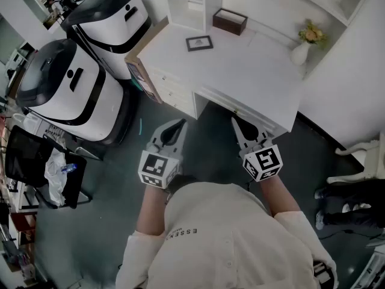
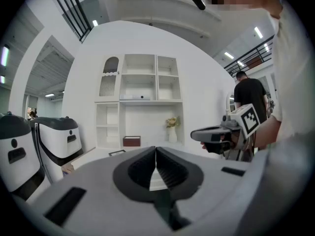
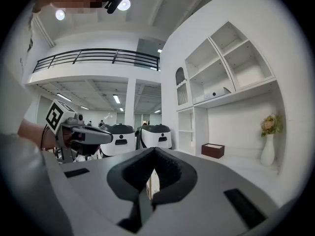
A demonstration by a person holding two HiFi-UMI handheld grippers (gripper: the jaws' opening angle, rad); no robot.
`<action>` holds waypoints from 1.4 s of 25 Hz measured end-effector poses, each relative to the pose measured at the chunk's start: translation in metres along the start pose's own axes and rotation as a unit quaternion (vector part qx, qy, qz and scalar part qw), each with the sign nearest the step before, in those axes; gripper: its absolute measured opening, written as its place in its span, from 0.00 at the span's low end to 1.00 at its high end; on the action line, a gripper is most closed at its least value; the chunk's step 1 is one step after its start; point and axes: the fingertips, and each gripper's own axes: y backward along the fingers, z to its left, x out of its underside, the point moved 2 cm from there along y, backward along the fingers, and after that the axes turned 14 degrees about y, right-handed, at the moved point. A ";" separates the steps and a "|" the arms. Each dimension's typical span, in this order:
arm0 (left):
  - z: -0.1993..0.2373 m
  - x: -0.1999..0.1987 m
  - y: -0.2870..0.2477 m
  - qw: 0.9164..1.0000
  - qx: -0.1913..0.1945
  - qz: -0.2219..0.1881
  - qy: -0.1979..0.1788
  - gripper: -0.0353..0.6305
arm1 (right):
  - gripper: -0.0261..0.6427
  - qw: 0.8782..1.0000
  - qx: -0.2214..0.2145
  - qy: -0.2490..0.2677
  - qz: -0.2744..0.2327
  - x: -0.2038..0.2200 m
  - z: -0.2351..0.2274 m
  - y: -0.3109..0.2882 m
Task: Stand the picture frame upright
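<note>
A small dark picture frame [image 1: 199, 43] lies flat on the white desk [image 1: 252, 77], near its far left part. In the left gripper view the frame [image 2: 116, 152] shows as a thin dark slab just beyond the jaws. Both grippers hang in front of the desk's near edge, well short of the frame. My left gripper [image 1: 180, 124] [image 2: 156, 149] is shut with nothing in it. My right gripper [image 1: 235, 121] [image 3: 154, 150] is shut and empty too. Each gripper appears in the other's view, side by side at about the same height.
On the desk stand a brown box [image 1: 229, 21] at the back and a white vase with flowers [image 1: 300, 52] at the right. Two large white machines [image 1: 66, 89] [image 1: 111, 20] stand left of the desk. White shelves [image 2: 140, 100] rise behind it. A person's legs [image 1: 349, 208] are at the right.
</note>
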 end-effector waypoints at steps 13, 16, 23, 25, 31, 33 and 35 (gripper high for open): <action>-0.008 -0.002 -0.006 1.000 0.010 0.002 0.015 0.06 | 0.06 1.000 -0.020 -0.017 -0.008 0.002 -0.001 -0.001; -0.010 0.005 -0.010 1.000 0.004 0.009 0.019 0.20 | 0.17 1.000 -0.015 -0.023 -0.004 0.008 -0.002 -0.002; -0.004 0.010 -0.015 0.999 -0.008 0.024 0.028 0.38 | 0.40 1.000 -0.015 -0.021 0.009 0.016 -0.013 -0.007; 0.004 0.008 -0.017 0.999 -0.010 0.021 0.038 0.38 | 0.40 1.000 -0.008 -0.025 0.014 0.020 -0.019 -0.011; 0.039 0.007 -0.034 0.997 -0.007 0.021 0.071 0.38 | 0.40 0.998 0.003 -0.059 0.033 0.030 -0.033 -0.041; 0.055 0.007 -0.047 0.997 -0.002 0.020 0.081 0.38 | 0.40 0.997 0.005 -0.065 0.039 0.035 -0.037 -0.058; 0.073 0.006 -0.060 0.996 0.005 0.025 0.082 0.38 | 0.40 0.997 0.008 -0.066 0.044 0.038 -0.039 -0.077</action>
